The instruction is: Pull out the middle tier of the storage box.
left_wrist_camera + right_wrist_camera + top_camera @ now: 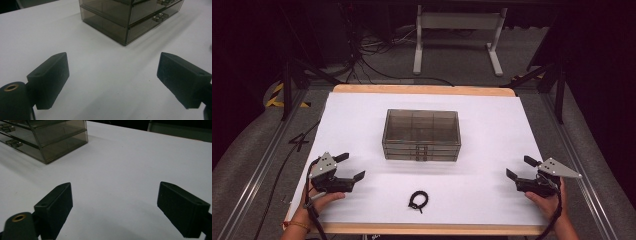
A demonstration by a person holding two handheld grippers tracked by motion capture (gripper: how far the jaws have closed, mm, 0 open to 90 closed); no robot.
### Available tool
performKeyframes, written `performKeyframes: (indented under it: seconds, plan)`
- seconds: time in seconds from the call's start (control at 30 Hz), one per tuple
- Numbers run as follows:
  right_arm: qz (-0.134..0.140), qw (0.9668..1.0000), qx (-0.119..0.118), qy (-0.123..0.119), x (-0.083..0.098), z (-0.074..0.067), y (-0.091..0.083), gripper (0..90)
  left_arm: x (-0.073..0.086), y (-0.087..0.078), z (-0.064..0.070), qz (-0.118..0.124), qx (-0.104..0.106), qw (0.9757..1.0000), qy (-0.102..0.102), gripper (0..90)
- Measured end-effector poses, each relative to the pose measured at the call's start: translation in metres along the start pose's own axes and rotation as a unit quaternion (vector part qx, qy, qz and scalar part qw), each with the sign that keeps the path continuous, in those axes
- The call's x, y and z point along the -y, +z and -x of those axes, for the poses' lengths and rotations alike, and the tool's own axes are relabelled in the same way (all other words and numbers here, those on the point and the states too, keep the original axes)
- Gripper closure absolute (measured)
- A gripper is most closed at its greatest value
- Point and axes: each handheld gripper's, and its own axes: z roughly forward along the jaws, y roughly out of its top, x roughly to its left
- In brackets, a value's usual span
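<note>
- At mid-bench stands a smoky translucent plastic drawer cabinet point(421, 135), a low rectangular box with stacked drawers whose small handles point(160, 17) face the person's side.
- Its top shows dividing walls through the plastic; the compartments look empty, though the tinted walls make that hard to be sure of.
- All drawers sit pushed in, fronts flush with one another.
- On the near part of the bench, in front of the cabinet and well apart from it, lies a small black loop of strap or cord point(418, 200), curled into a ring with a short tail, flat on the sheet.
- A white sheet covers the bench point(492, 125); a strip of pale wooden edge shows along the far side and the near side.
- Wide bare sheet lies to either side of the cabinet and between it and the loop.
- The left gripper point(351, 167) hovers near the front left corner of the bench, held in a hand point(319, 200), jaws spread wide with nothing between them.
- The right gripper point(522, 167) sits near the front right corner in the other hand point(548, 201), jaws likewise released and empty.
- The loop lies roughly midway between the two grippers, touched by neither.
</note>
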Motion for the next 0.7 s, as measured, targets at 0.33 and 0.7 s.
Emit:
performKeyframes:
  seconds: [0.33,0.7]
  plan:
    - [-0.006,0.9999,0.000,-0.014,-0.0005,-0.0027,0.0010,17.0,-0.0002,0.0000,0.0010,-0.002,-0.002,1.0000,0.001,10.5]
    - [-0.007,0.9997,-0.014,-0.018,-0.0017,-0.0037,0.0007,27.3,-0.0012,0.0010,0.0027,-0.011,-0.006,0.9999,0.010,11.5]
